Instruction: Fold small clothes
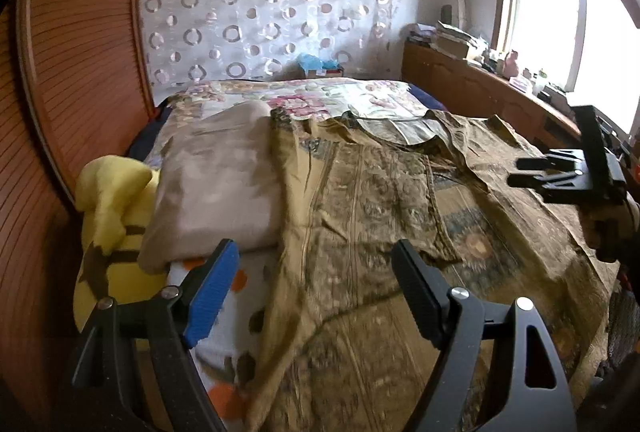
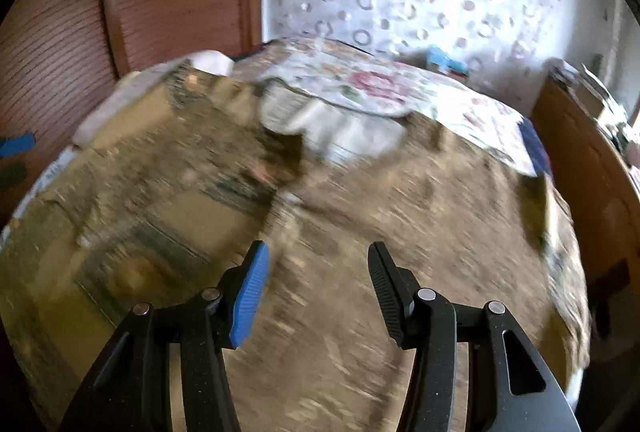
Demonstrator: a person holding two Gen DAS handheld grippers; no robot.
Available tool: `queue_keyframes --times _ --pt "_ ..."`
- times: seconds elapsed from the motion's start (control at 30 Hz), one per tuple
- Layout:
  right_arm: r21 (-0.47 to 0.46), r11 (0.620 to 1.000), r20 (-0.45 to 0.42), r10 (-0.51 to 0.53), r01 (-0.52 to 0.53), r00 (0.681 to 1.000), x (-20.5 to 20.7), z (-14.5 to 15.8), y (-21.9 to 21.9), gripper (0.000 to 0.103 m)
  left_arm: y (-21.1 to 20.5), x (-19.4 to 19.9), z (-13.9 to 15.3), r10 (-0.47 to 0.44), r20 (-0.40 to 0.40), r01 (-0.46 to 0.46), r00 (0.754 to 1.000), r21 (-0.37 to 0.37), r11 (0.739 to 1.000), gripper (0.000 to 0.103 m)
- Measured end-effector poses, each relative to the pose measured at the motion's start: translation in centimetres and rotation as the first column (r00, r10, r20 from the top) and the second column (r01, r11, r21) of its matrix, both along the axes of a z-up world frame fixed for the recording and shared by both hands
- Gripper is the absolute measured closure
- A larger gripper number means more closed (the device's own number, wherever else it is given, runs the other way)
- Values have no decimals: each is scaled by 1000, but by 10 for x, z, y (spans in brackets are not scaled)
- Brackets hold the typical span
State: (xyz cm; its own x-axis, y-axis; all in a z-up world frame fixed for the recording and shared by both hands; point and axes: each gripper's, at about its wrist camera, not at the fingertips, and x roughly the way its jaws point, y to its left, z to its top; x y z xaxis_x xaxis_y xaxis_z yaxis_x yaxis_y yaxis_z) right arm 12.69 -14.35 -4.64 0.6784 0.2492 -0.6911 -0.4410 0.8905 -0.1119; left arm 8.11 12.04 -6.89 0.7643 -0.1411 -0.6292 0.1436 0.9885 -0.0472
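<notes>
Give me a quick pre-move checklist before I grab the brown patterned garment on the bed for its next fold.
1. Left gripper jaws open and empty: ok.
2. Right gripper jaws open, nothing between them: ok.
3. Brown patterned garment spread on the bed, neckline facing the far wall: ok.
4. Garment flat: not ok, creases run through its left half.
5. Folded beige cloth lies against the garment's left edge; overlap: cannot tell.
6. Right wrist view sharp enough to pick a grasp point: not ok, it is blurred.
</notes>
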Motion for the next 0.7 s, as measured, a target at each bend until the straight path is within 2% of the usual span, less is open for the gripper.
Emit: queue_keyframes --times 0.2,0.37,0.43,0.57,0.7 --pt "-24 997 -31 -69 68 997 0 -5 -29 50 -9 40 0 -29 -36 30 999 29 999 46" --pt "-24 997 -36 -74 73 997 -8 -6 -31 50 -21 72 -2 -46 -63 49 997 45 998 62" --pt "-15 997 -32 -71 71 997 -11 -6 -32 50 -24 85 -4 -40 -68 43 997 54 998 73" --pt "-19 997 -23 -71 71 997 -20 -6 -38 49 -27 112 -13 -10 -110 21 994 97 995 73" --pt "9 997 -44 -74 75 996 -4 -8 -45 46 -27 136 -18 44 -138 -24 989 147 989 73"
